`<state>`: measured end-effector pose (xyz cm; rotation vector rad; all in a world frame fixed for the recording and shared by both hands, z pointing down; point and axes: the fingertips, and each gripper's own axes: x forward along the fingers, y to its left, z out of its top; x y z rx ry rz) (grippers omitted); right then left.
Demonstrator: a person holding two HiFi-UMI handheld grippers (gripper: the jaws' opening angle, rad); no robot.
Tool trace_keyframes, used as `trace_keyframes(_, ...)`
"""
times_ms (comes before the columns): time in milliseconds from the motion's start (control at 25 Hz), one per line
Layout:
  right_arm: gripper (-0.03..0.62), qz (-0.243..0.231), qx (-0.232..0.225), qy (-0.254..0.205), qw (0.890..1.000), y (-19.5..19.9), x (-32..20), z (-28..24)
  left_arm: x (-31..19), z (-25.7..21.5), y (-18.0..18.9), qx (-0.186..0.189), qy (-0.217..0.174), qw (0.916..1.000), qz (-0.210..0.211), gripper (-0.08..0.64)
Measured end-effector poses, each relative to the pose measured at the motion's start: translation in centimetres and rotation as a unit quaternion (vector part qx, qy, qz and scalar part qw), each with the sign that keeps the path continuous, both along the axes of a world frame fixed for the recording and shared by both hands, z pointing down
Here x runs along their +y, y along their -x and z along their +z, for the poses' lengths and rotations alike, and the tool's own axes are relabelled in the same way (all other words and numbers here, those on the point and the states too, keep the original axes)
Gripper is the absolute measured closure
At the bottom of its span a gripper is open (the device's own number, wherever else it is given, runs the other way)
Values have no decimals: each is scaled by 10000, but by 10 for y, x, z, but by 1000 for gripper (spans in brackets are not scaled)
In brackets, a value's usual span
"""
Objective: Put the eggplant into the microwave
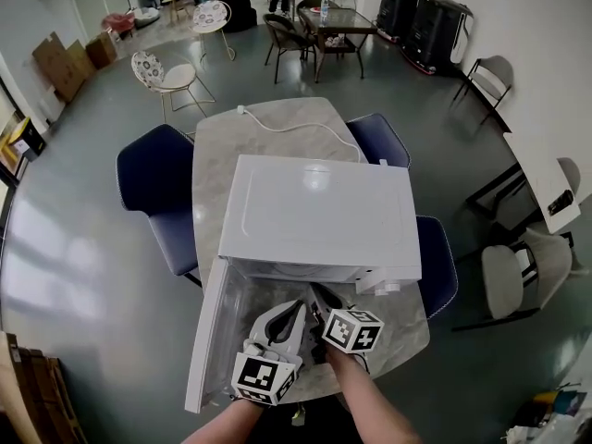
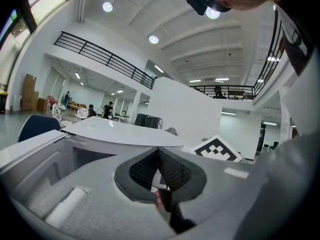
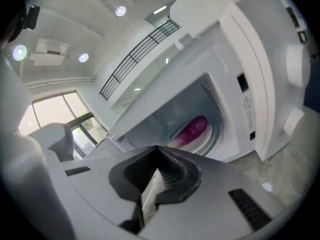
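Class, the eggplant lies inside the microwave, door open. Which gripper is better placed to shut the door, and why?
Probably the left gripper: it sits nearer the open door, which hangs at its side; the right gripper is farther off.

Eggplant inside microwave on table

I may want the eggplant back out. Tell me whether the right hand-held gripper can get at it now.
Probably yes. The microwave door stands open, and the right hand-held gripper faces the eggplant on its plate with nothing between. Its jaws are together and would need opening first.
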<state>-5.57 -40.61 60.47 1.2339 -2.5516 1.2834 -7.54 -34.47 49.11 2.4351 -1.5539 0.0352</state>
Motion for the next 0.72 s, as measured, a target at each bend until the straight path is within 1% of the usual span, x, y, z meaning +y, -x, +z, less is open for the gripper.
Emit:
trace_keyframes(200, 589, -299, 275, -643, 9971, -10, 21, -59, 13, -24, -11, 51, 24, 10000, 75, 555)
trace_keyframes(320, 589, -391, 416, -924, 9941, -16, 29, -86, 21, -42, -13, 107, -30, 9999, 85, 554)
trace_keyframes(440, 591, -411, 523, -1108, 9916, -23, 35, -102, 25, -53, -17, 92, -67, 9999, 102, 555)
trace_keyframes(720, 591, -447, 702, -1351, 9873, -32, 52, -125, 33, -69, -24, 1, -179, 9998, 126, 554)
